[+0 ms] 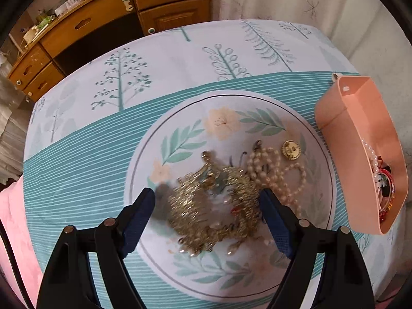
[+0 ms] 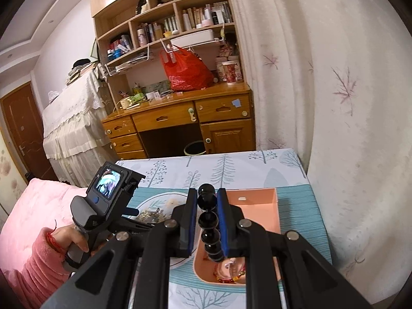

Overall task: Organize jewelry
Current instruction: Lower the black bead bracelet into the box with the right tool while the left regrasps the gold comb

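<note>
- the left gripper (image 1: 207, 200) points steeply down over the plate (image 1: 180, 118), its blue-padded fingers (image 1: 139, 213) spread wide on either side of a tangled gold chain heap (image 1: 213, 206); the pads do not press on it, and nothing is held.
- the gold heap looks blurred, lying in the near half of the plate, with a cream pearl strand (image 1: 278, 175) touching its right edge and a round gold button piece (image 1: 291, 149) just beyond the pearls.
- the right gripper (image 2: 208, 216) has its fingers (image 2: 222, 221) closed narrowly on a black bead bracelet (image 2: 209, 229), the beads running in a line between the pads, above the near end of the box.
- the peach organizer box (image 1: 334, 113) stands just right of the plate on the surface; its far compartment is bare, its near end holds pearls and red and gold pieces (image 1: 383, 188).
- the surface wears a teal-striped cloth with tree prints (image 1: 123, 77).
- from the right wrist view, a hand (image 2: 77, 239) in a pink sleeve (image 2: 36, 270) grips the left gripper's handle over the plate.
- a wooden desk (image 2: 180, 118) with a red bag (image 2: 185, 72) stands behind.
</note>
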A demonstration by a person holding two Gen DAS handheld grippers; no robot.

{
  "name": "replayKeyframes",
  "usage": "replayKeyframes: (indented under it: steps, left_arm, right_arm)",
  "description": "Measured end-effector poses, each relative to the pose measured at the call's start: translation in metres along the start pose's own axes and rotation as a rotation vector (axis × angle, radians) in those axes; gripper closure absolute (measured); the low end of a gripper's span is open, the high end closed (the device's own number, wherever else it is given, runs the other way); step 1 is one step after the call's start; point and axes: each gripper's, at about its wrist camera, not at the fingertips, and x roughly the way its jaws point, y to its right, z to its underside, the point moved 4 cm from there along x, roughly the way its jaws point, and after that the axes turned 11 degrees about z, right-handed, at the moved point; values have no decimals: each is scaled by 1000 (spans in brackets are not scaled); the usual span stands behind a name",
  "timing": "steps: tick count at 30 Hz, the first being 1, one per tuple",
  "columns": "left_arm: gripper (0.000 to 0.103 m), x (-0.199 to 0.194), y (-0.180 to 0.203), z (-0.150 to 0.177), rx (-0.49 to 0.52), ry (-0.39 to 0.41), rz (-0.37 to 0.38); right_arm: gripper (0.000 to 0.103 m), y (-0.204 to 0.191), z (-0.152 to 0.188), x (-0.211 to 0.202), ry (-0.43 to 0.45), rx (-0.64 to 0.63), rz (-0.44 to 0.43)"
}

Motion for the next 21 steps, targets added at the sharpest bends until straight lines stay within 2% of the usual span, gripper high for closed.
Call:
replayKeyframes:
  steps: [3, 5, 7, 9, 16, 17, 18, 19, 20, 21]
  left_arm:
    - [13, 3, 2, -2, 11, 8, -28]
    - [13, 3, 2, -2, 3, 10, -18]
    - [17, 3, 0, -1, -12, 15, 13]
    - [33, 0, 0, 1, -6, 31, 15]
    - [34, -7, -6, 11, -35, 28, 0]
    - [45, -11, -7, 13, -39, 37, -7]
    - [51, -17, -8, 13, -44, 53, -3]
    - [63, -25, -9, 14, -52, 65, 5]
    - [81, -34, -9, 15, -61, 77, 17]
    - [84, -40, -9, 15, -68, 79, 36]
  right_arm:
    - [88, 6, 2, 4, -9, 13, 4]
    - [88, 9, 4, 6, -19, 23, 6]
    - [88, 11, 6, 8, -25, 30, 9]
    - [88, 13, 7, 10, -31, 36, 10]
    - [88, 14, 9, 11, -35, 37, 6]
    - [88, 13, 9, 10, -36, 33, 4]
    - [88, 12, 9, 10, -37, 31, 2]
    - [88, 12, 9, 10, -38, 27, 1]
    - [88, 11, 10, 10, -39, 24, 0]
    - [88, 10, 10, 10, -40, 23, -1]
